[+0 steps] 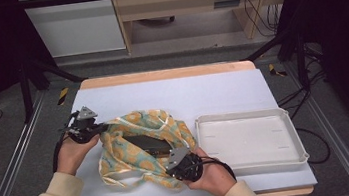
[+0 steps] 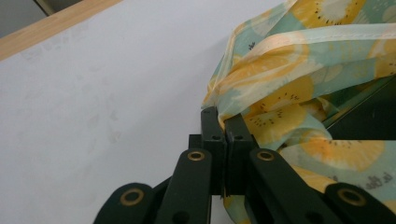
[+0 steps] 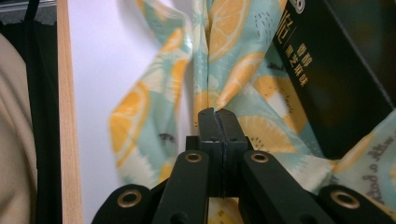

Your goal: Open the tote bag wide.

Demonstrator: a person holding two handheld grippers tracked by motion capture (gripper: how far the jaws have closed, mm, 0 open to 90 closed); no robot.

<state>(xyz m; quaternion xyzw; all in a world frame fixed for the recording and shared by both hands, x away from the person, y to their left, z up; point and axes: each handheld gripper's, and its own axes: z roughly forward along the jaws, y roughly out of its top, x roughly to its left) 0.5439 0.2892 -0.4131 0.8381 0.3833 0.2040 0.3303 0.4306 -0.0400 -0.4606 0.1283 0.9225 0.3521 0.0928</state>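
Note:
A thin bag printed with orange slices on pale green (image 1: 137,143) lies on the white mat, with a dark box (image 1: 149,142) showing inside its mouth. My left gripper (image 1: 100,129) is at the bag's left rim, jaws shut on the fabric (image 2: 261,93). My right gripper (image 1: 174,159) is at the bag's near right rim, jaws pinched together on a fold of the same cloth (image 3: 219,70). The dark box (image 3: 336,84), printed with pale characters, lies just right of that grip.
A white rectangular tray (image 1: 285,114) sits to the right of the bag. The mat (image 1: 182,94) covers a wooden table whose edge (image 1: 164,74) shows at the back. A sleeve and the table's near wooden edge (image 3: 67,116) lie left of the right gripper.

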